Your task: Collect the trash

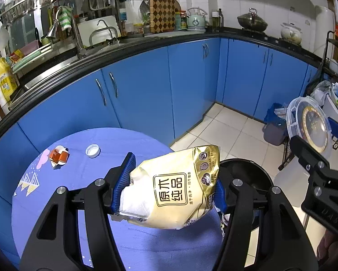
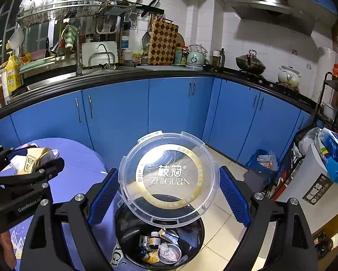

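My left gripper [image 1: 171, 180] is shut on a yellow snack bag [image 1: 175, 187] and holds it above the blue round table [image 1: 133, 142], near the black trash bin [image 1: 248, 171]. A small red-and-white carton [image 1: 59, 155] and a white bottle cap [image 1: 93, 150] lie on the table. In the right wrist view a clear round plastic lid [image 2: 169, 178] hangs between the blue pads of my right gripper [image 2: 169, 194], which stand wide apart, directly above the bin [image 2: 128, 230] holding several pieces of trash. Whether the pads touch the lid's edges I cannot tell. The left gripper with the bag [image 2: 31, 160] shows at the left.
Blue cabinets [image 1: 146, 85] under a black counter curve behind the table. A grey bin with a blue liner [image 2: 261, 169] and a white bin with bags [image 2: 322, 180] stand on the tiled floor at right, beside a black rack.
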